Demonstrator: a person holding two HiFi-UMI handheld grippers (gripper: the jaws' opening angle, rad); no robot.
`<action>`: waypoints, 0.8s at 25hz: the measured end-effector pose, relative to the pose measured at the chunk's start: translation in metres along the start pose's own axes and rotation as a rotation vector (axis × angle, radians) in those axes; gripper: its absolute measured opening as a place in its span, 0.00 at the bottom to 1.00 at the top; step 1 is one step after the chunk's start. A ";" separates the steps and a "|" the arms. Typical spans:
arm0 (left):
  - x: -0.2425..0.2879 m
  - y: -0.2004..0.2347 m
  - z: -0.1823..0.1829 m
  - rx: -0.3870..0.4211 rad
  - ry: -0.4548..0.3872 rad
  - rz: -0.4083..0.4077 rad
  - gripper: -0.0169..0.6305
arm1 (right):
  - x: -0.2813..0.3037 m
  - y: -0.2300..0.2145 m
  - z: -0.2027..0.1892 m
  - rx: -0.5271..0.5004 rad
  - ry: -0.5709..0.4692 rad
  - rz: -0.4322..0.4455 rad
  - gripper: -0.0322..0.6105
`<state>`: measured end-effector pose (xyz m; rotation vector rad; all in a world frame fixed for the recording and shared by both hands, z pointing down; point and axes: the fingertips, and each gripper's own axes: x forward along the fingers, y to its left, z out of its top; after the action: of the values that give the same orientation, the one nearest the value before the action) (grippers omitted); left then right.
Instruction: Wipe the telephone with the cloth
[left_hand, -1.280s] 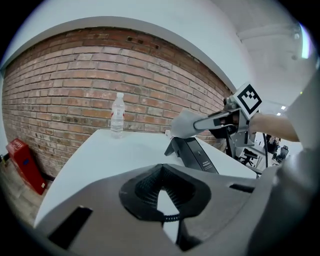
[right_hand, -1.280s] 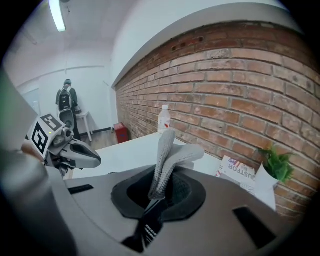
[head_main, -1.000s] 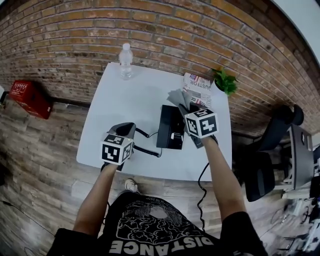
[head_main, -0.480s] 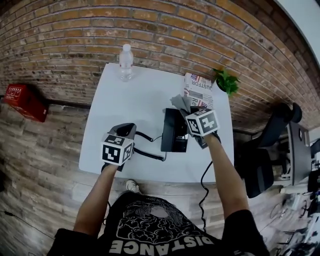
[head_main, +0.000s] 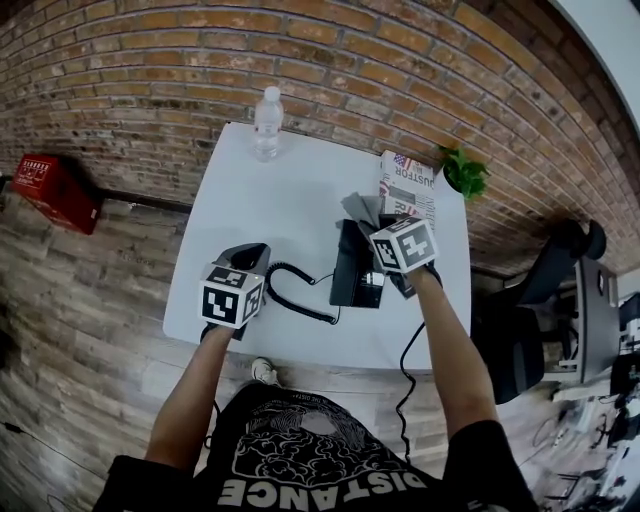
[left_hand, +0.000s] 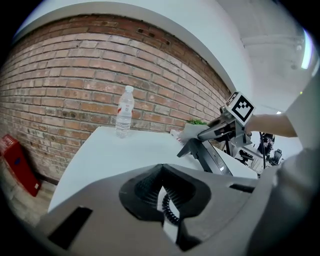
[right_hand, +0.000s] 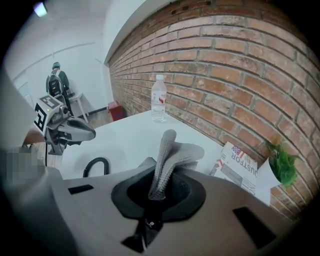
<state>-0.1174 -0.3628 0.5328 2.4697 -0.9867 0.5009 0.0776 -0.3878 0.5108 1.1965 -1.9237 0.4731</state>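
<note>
The black telephone (head_main: 356, 270) stands on the white table (head_main: 290, 190), its base tilted up (left_hand: 207, 152). My right gripper (head_main: 380, 226) is over the base's far end, shut on a grey cloth (head_main: 361, 209) that sticks up from the jaws (right_hand: 172, 152). The coiled cord (head_main: 295, 300) runs from the base to my left gripper (head_main: 251, 259). That gripper's jaws are closed, with coils of the cord (left_hand: 167, 205) showing in the slit between them. I cannot see the handset.
A water bottle (head_main: 267, 122) stands at the table's far edge by the brick wall. A newspaper (head_main: 410, 183) and a small plant (head_main: 465, 172) are at the far right corner. A red box (head_main: 55, 190) is on the floor, with an office chair (head_main: 545, 290) to the right.
The coiled cord now lies in a wider loop between the telephone and my left gripper. The right gripper and cloth stay over the base. The head view has shifted slightly.
</note>
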 end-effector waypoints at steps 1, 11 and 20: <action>-0.001 0.001 -0.001 -0.001 0.000 0.002 0.04 | 0.001 0.002 0.002 -0.003 -0.001 0.006 0.07; -0.015 0.016 -0.002 -0.018 -0.015 0.044 0.04 | 0.012 0.019 0.014 -0.020 -0.014 0.040 0.07; -0.029 0.017 -0.006 -0.018 -0.020 0.077 0.04 | 0.018 0.039 0.022 -0.036 -0.039 0.078 0.07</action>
<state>-0.1507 -0.3547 0.5283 2.4327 -1.0934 0.4908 0.0303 -0.3939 0.5154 1.1177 -2.0094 0.4572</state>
